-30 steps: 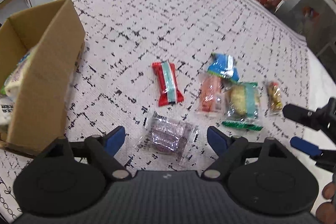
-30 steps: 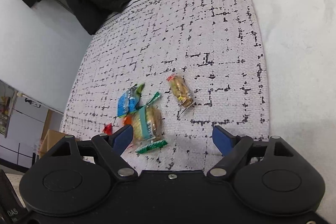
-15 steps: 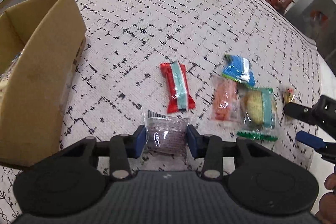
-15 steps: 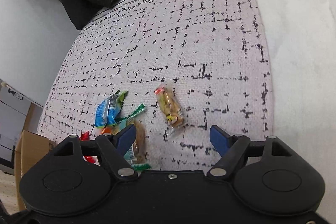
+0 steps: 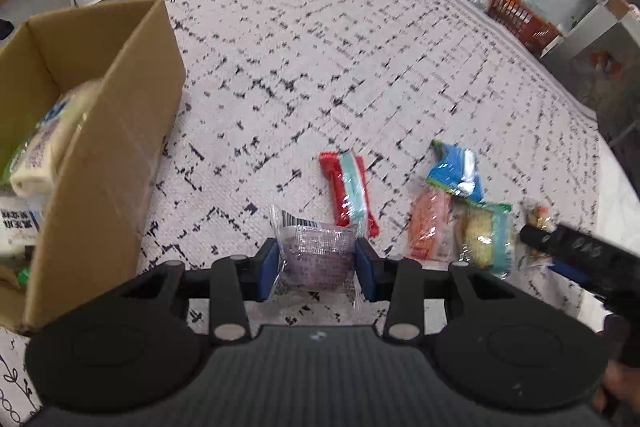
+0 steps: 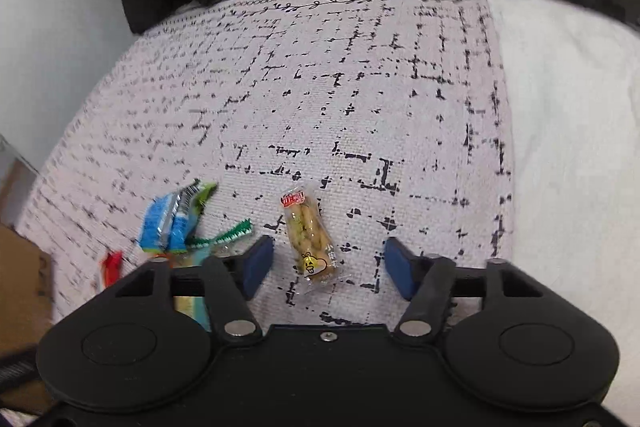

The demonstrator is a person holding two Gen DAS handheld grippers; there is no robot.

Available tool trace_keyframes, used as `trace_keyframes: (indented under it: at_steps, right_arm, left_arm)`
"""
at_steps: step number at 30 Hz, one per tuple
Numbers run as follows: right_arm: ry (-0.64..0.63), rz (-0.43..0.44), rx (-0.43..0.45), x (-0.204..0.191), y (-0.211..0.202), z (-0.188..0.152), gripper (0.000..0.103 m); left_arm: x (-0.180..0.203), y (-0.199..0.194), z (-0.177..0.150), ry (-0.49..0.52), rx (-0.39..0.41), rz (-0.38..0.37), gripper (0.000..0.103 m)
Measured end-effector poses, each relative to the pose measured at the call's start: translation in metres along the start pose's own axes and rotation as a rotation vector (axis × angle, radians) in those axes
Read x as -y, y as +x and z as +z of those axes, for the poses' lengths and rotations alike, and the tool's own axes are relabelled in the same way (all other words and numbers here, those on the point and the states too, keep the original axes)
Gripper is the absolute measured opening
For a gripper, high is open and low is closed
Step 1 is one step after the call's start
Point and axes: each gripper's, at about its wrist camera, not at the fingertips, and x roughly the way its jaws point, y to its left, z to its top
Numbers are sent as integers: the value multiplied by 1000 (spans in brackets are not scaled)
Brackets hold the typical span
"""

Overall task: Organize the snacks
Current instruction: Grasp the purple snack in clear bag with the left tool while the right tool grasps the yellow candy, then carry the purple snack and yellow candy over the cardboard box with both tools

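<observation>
A second ago wide apart, the left gripper now clamps the purple packet; the right gripper is closing around the peanut packet, not yet touching.

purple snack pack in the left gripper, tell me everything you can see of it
The purple snack pack is a small clear crinkly plastic pouch with dark purple contents and a white barcode label at its far end. It lies flat on the patterned cloth, beside the red and mint bar. The left gripper is shut on it, blue pads pressing both sides.
</observation>
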Motion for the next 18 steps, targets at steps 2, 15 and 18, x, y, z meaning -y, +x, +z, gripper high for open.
trace_keyframes:
  at_steps: [2,15,18]
  right_arm:
    - [5,11,-9,1,-2,1,31]
    - [43,83,16,-19,-60,7,22]
    - [30,90,6,-26,-75,12,22]
  left_arm:
    - [-1,-8,2,3,16,-10,40]
    - [-15,-62,17,-53,104,-69,40]
    - [-20,-75,26,-79,88,-86,40]
